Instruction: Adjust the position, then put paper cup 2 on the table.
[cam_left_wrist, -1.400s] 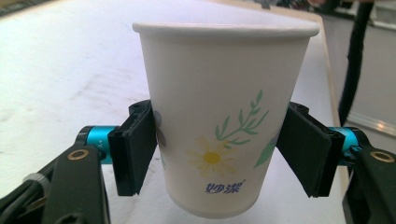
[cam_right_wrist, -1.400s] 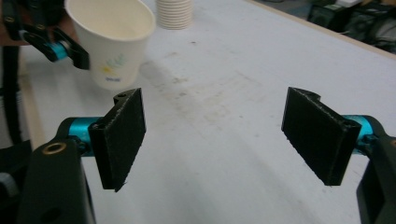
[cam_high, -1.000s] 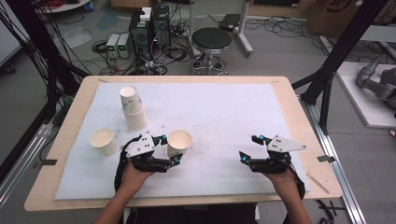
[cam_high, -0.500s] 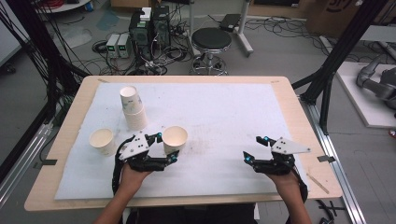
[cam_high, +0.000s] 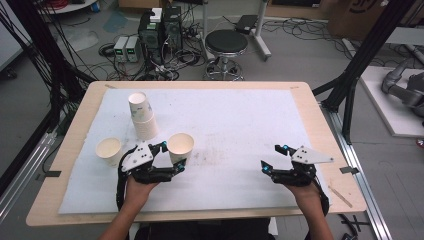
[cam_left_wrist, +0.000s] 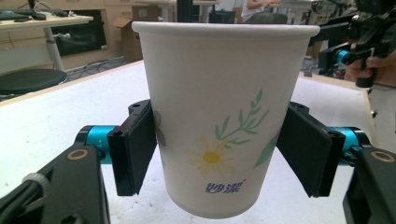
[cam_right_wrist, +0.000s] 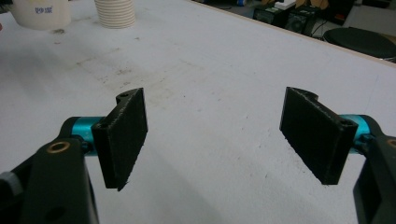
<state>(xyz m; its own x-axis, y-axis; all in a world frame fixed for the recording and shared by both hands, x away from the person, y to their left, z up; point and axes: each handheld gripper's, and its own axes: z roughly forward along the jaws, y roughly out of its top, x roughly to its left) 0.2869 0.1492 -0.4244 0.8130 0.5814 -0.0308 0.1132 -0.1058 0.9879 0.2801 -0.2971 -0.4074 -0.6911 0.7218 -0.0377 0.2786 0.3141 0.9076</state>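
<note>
A white paper cup with a daisy print (cam_left_wrist: 224, 121) stands upright between the black pads of my left gripper (cam_left_wrist: 217, 149), which is shut on its sides. In the high view this cup (cam_high: 180, 144) and the left gripper (cam_high: 172, 156) are at the mat's front left. The same cup's base (cam_right_wrist: 42, 11) appears far off in the right gripper view. My right gripper (cam_high: 270, 158) hovers at the front right, open. Its jaws (cam_right_wrist: 215, 135) stand wide apart over bare mat with nothing between them.
A stack of paper cups (cam_high: 142, 117) stands behind the left gripper, and a single cup (cam_high: 108, 150) sits to its left. The white mat (cam_high: 235, 125) covers the wooden table (cam_high: 310, 100). A stool (cam_high: 226, 42) and electronics stand beyond the far edge.
My left gripper has carried the cup a little to the left and away from me. The right gripper has shifted only slightly and stays open.
</note>
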